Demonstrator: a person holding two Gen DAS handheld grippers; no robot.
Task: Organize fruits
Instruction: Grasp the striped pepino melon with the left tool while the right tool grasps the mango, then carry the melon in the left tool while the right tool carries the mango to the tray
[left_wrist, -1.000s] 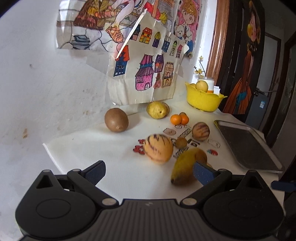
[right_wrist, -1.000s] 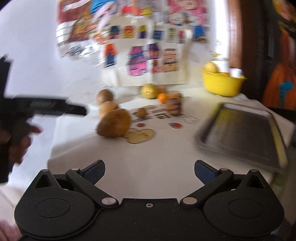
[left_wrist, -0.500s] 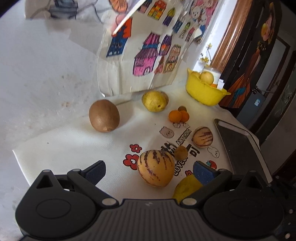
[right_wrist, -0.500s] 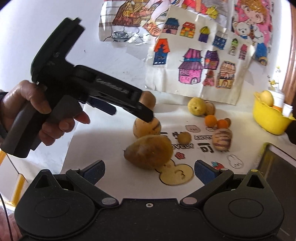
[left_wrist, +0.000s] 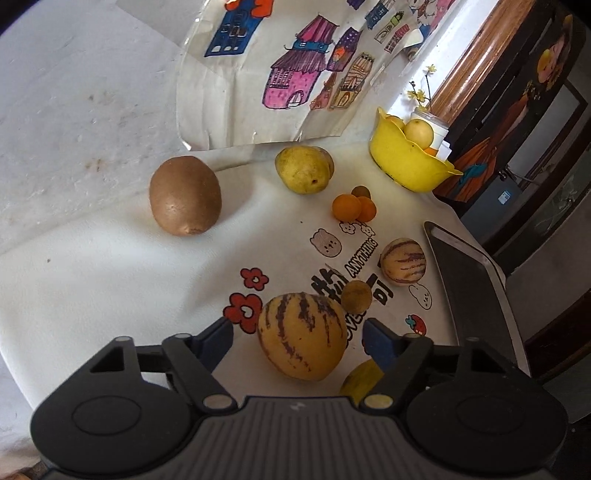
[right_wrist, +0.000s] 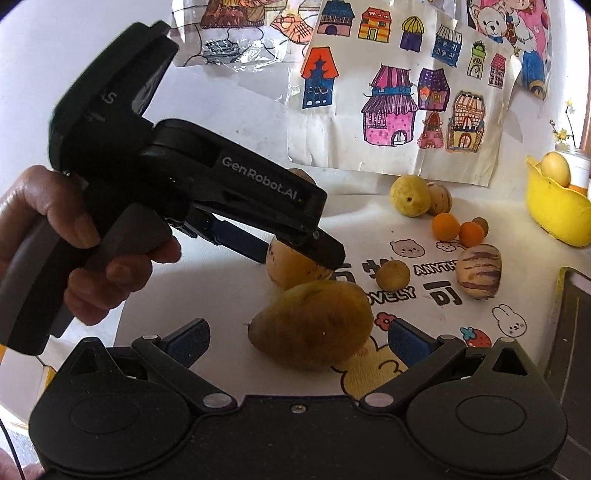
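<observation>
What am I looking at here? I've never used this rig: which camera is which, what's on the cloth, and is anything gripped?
Each picture comes from a camera on a hand-held gripper, looking along its fingers. In the left view, the left gripper is closing around a striped melon, pads not yet pressing. The right view shows the open right gripper at a mango, plus a hand holding the left tool. A kiwi, pear, oranges, yellow bowl and tray also sit there.
</observation>
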